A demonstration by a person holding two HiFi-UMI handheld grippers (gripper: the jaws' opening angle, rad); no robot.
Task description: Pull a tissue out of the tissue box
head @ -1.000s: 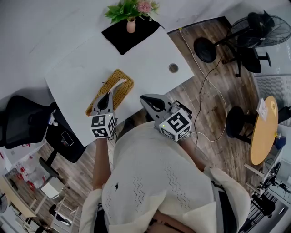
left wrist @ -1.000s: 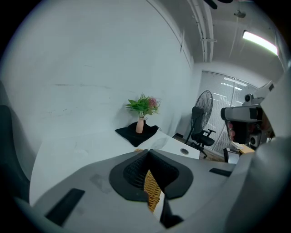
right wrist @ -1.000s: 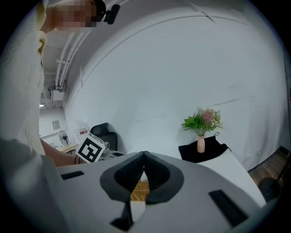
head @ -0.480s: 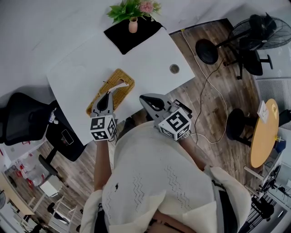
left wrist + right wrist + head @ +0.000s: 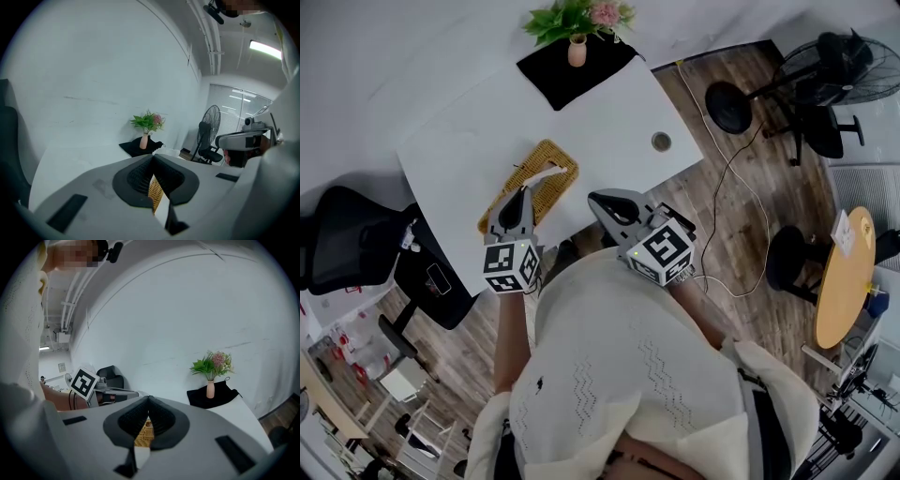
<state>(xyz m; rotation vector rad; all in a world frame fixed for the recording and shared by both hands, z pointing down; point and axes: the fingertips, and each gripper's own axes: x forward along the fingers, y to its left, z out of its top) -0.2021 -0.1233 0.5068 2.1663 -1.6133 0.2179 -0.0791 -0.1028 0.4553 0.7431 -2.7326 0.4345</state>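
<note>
Head view: left tongs (image 5: 521, 193) partly hide tissue box (image 5: 546, 156).

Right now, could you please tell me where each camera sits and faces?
Head view: on the person's head, facing steeply down at table, tissue box, left gripper, right gripper; torso shows.
Left gripper view: on the left gripper, along its shut jaws toward the vase; right gripper at right.
Right gripper view: on the right gripper, along its shut jaws toward the vase; left gripper at left.
Shared: the vase.
</note>
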